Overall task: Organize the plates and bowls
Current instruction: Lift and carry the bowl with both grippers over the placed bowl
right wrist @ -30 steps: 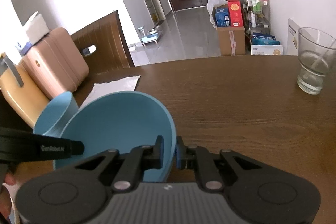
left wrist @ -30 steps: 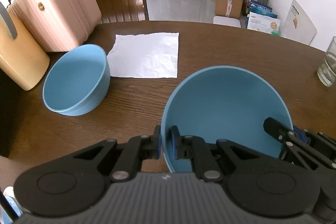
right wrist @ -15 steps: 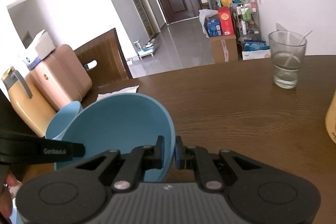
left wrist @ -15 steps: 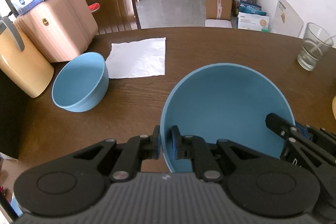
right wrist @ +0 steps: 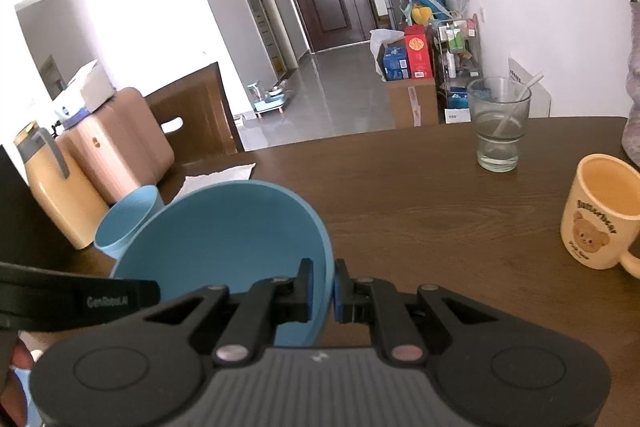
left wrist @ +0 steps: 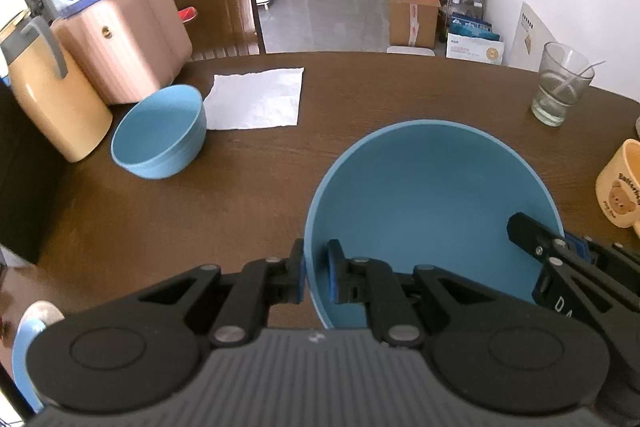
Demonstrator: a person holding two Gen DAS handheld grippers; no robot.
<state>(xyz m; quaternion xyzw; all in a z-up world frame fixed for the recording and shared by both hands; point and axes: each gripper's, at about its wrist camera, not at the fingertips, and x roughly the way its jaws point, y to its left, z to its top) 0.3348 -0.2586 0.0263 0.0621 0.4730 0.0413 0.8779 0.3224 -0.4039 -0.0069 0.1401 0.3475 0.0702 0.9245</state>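
Observation:
A large blue bowl (left wrist: 432, 211) is held above the brown table by both grippers. My left gripper (left wrist: 316, 277) is shut on the bowl's near left rim. My right gripper (right wrist: 322, 291) is shut on the bowl's right rim, and the bowl (right wrist: 224, 239) fills the left of the right wrist view. The right gripper's fingers (left wrist: 536, 239) show at the bowl's right rim in the left wrist view. A smaller blue bowl (left wrist: 160, 131) stands on the table at the far left, also seen in the right wrist view (right wrist: 128, 219).
A white napkin (left wrist: 258, 99) lies beyond the small bowl. A yellow jug (left wrist: 52, 107) and a pink case (left wrist: 124, 35) stand at the left edge. A glass with a straw (left wrist: 560, 87) and a yellow bear mug (right wrist: 600, 213) stand at the right.
Both grippers have lifted and drawn back with the large bowl. The small bowl and napkin look farther away, and the glass and mug have come into view.

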